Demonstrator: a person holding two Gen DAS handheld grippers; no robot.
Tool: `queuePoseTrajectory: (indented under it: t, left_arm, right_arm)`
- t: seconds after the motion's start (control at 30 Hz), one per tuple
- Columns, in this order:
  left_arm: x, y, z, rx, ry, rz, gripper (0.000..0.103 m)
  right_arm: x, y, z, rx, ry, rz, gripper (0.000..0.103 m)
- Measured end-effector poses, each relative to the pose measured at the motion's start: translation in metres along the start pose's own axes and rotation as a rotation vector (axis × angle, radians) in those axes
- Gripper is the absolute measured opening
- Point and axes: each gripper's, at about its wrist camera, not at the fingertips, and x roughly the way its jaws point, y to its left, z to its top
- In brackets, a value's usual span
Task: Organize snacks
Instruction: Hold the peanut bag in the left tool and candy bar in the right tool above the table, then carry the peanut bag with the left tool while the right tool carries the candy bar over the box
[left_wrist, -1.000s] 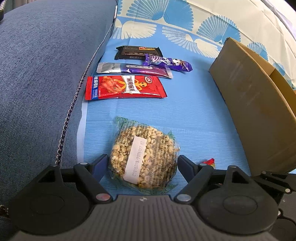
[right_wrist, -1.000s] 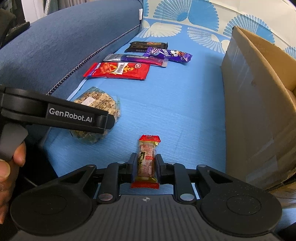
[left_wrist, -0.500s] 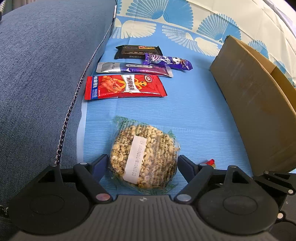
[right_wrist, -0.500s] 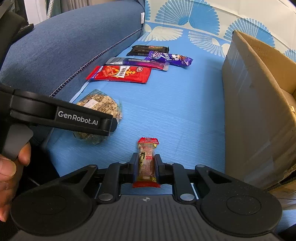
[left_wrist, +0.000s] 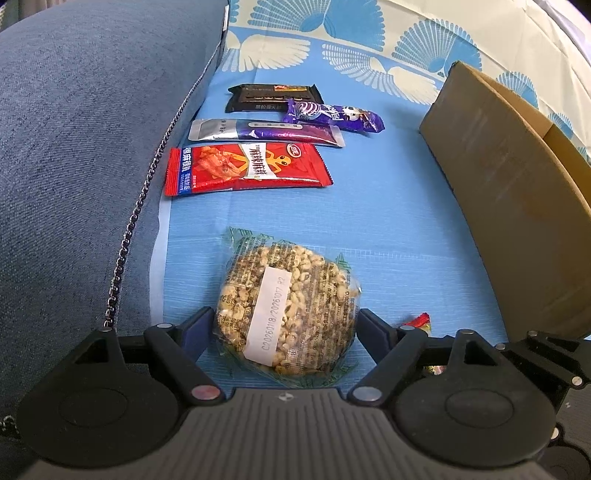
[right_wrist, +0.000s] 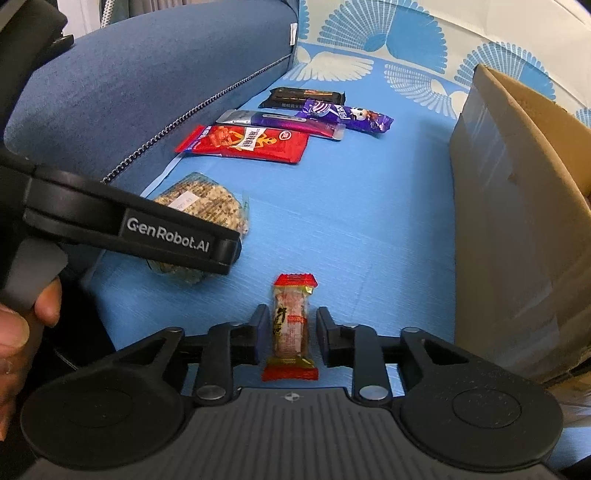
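A round puffed-grain cake in clear wrap (left_wrist: 286, 306) lies on the blue sheet between the fingers of my left gripper (left_wrist: 284, 328), whose jaws touch its sides. It also shows in the right wrist view (right_wrist: 207, 210), partly behind the left gripper. My right gripper (right_wrist: 290, 328) is open around a small red-ended candy (right_wrist: 291, 325), with a gap on each side. Farther off lie a red snack packet (left_wrist: 247, 168), a silver-purple bar (left_wrist: 266, 133), a purple bar (left_wrist: 334, 116) and a black bar (left_wrist: 273, 98).
A brown cardboard box (left_wrist: 509, 184) stands on the right; it also shows in the right wrist view (right_wrist: 517, 206). A blue sofa cushion (left_wrist: 81, 147) with a chain-like seam runs along the left. The sheet between snacks and box is bare.
My right gripper's jaws have opened off the small candy, which now lies loose between them. My left gripper's fingers have closed in onto the grain cake.
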Motion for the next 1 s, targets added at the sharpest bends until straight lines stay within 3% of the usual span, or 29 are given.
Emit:
queuePoseTrajectory:
  t: [0.17, 0.23, 0.7, 1.0]
  left_arm:
    - [0.001, -0.001, 0.000, 0.007, -0.002, 0.007, 0.086]
    - [0.001, -0.002, -0.001, 0.014, -0.004, 0.009, 0.084]
    - [-0.013, -0.009, -0.006, 0.047, -0.096, -0.020, 0.083]
    - [-0.026, -0.013, -0.009, 0.060, -0.184, -0.057, 0.083]
  right_arm:
    - [0.000, 0.004, -0.002, -0.026, -0.004, 0.003, 0.031]
    - [-0.001, 0.007, -0.003, -0.043, -0.009, 0.006, 0.019]
    - [-0.033, -0.004, 0.000, -0.043, -0.127, -0.010, 0.017]
    - [-0.096, -0.043, 0.017, 0.012, -0.288, 0.035, 0.017]
